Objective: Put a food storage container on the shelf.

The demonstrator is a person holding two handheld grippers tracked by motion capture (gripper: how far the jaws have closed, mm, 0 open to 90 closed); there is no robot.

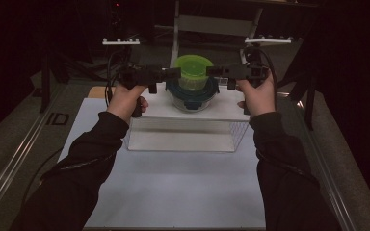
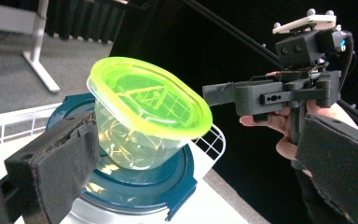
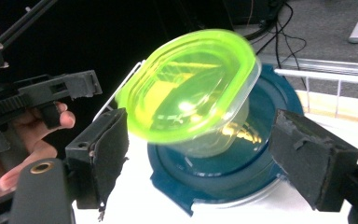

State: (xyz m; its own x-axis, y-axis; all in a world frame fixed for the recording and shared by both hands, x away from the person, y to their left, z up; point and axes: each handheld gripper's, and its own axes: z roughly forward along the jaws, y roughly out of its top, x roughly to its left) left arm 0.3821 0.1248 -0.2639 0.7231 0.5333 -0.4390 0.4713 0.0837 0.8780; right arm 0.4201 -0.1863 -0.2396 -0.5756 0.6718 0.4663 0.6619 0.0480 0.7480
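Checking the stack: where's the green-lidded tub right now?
In the high view the green-lidded tub sits centred on the blue-lidded container on the white platform, between the open left gripper and right gripper.

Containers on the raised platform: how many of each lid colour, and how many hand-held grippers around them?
Green-lidded container: 1
Blue-lidded container: 1
Left hand-held gripper, open: 1
Right hand-held gripper, open: 1
Total: 4

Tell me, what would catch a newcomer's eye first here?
The bright green-lidded tub, sitting on the blue lid of a glass bowl on a white stand at the table's far middle. On either side of it, the left hand-held gripper and the right hand-held gripper point at each other with open jaws, neither touching the tub.
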